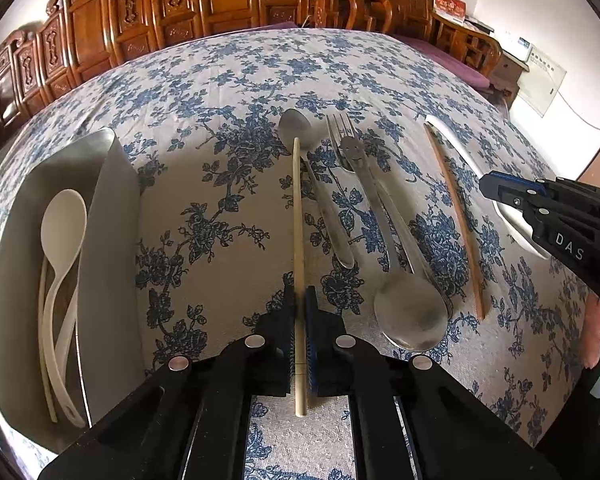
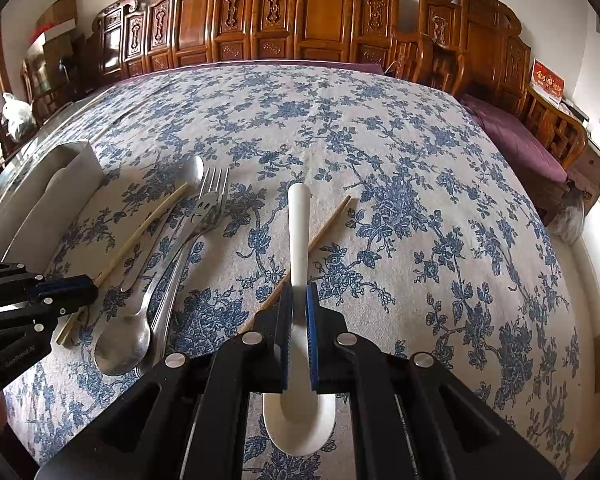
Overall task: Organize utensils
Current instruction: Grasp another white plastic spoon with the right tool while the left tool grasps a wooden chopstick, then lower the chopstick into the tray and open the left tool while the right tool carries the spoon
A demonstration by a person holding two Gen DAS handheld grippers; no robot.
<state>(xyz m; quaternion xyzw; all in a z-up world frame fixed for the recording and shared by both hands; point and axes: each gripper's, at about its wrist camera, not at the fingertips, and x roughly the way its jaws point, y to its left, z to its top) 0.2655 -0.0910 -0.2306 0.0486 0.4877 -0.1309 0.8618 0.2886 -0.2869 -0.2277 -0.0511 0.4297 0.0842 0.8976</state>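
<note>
Left gripper [image 1: 300,312] clamped on pale bamboo chopstick [image 1: 298,216]; steel spoons [image 1: 410,316] just right of it. Right gripper [image 2: 299,304] pinches white ceramic spoon [image 2: 299,232]; brown chopstick [image 2: 328,222] beneath.

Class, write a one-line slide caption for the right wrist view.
Right gripper clamps a white ceramic spoon above the floral tablecloth.

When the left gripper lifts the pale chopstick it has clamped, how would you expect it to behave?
The chopstick looks thin and stiff, so probably light and rigid. The left gripper grips near one end, so the long free end may sag or pivot. Its smooth, narrow shaft might slip.
</note>
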